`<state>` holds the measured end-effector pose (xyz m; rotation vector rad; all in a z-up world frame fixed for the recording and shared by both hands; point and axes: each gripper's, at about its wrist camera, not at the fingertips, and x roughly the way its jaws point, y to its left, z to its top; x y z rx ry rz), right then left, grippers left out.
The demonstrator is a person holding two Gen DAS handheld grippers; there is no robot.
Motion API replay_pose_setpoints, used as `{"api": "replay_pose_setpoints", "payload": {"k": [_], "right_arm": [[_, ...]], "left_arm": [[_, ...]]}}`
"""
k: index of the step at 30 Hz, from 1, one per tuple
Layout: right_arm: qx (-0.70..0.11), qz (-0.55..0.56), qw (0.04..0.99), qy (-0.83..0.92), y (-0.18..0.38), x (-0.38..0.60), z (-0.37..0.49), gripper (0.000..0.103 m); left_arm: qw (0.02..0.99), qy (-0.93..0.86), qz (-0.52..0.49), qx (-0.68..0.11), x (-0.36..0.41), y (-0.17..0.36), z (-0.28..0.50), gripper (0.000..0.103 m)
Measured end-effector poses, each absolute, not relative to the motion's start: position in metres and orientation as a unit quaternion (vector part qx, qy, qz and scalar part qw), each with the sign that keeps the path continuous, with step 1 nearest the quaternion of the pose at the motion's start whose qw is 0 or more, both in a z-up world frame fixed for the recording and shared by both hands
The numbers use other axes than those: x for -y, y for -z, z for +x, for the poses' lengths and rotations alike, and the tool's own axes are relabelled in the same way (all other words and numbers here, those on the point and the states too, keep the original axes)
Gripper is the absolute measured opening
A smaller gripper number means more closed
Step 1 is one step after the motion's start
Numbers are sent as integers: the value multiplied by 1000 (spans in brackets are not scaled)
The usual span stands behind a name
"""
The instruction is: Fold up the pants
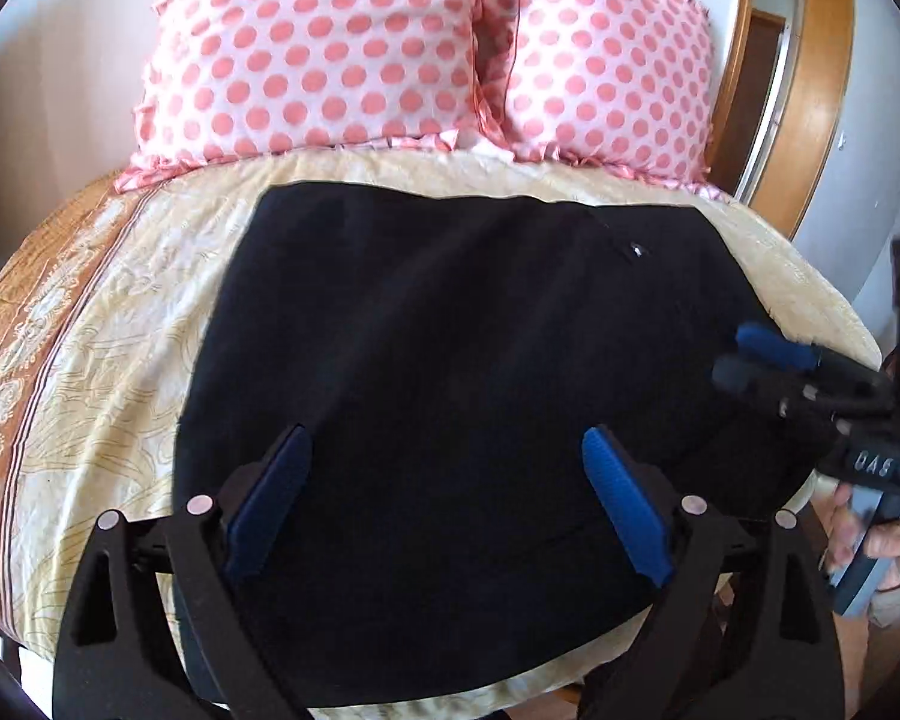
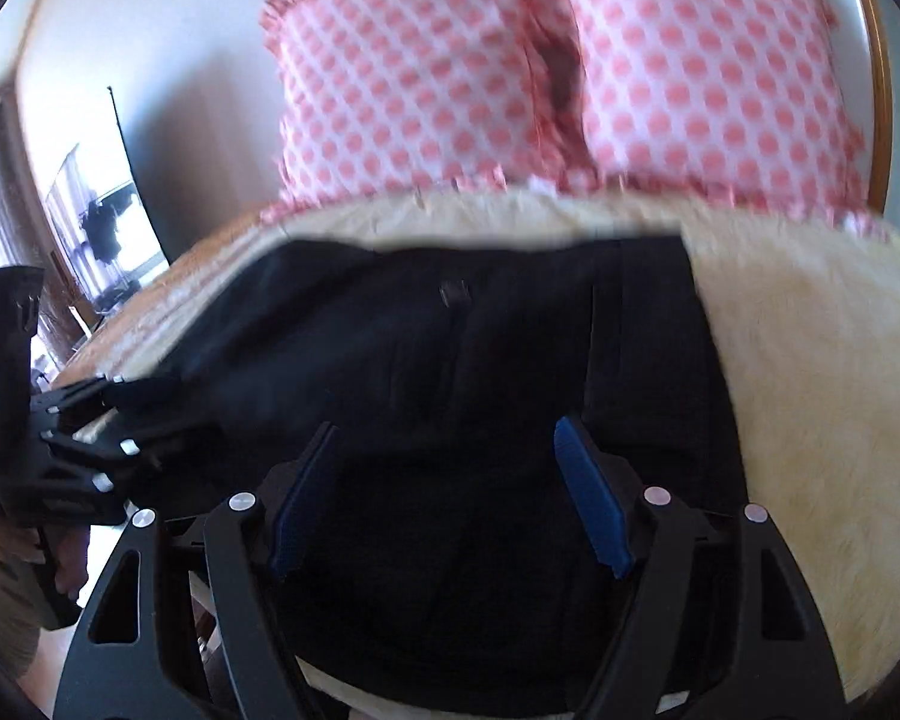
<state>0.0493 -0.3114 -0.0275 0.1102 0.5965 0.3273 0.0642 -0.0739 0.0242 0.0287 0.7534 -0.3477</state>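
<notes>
Black pants (image 1: 450, 330) lie flat in a folded block across the cream bedspread (image 1: 120, 360); a small metal fastener shows near their far edge. My left gripper (image 1: 444, 438) hovers over the near part of the pants, its blue pads wide apart and holding nothing. My right gripper (image 2: 447, 429) also stands open above the pants (image 2: 462, 348), with no cloth pinched between its pads. In the left wrist view the right gripper (image 1: 750, 354) comes in over the right edge of the pants. In the right wrist view the left gripper (image 2: 90, 420) shows at the left edge.
Two pink polka-dot pillows (image 1: 330, 48) lean against the wall at the head of the bed. A wooden door frame (image 1: 822, 90) stands at the right. A person's hand (image 1: 894, 540) holds the right tool's handle. The bedspread (image 2: 810, 390) is bare to the right of the pants.
</notes>
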Motion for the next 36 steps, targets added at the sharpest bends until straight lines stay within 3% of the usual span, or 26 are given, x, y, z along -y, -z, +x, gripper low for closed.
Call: {"api": "replay_pose_setpoints", "payload": {"k": [3,9,21,23,27,29,30,32,36], "right_arm": [[-304,27,940,-152,24,304,43,74],[-286,93,944,-133,-20,350,62,78],[-442,172,871,-131,20,404,169,78],[-448,176,865,-141,25,404,170,72],[-443,181,864,-157,27,406,173,70],[-435,171,867,-175,28,401,171,53],[-429,160,872,-174,27,399,169,51],[-407,122,887,-182,20,390,160,36],[-377,24,909,-175,10,366,145,29]], "left_arm": [[917,172,-6,-360,65,-20,62,92],[920,179,1,-350,69,-19,64,99],[919,193,-5,-343,66,-17,63,101],[919,193,-3,-343,66,-17,63,101],[920,192,-3,-343,67,-17,63,101],[920,192,-3,-342,67,-16,63,101],[920,192,-3,-342,67,-16,63,101],[920,192,-2,-343,67,-16,62,101],[920,189,2,-343,69,-15,63,101]]}}
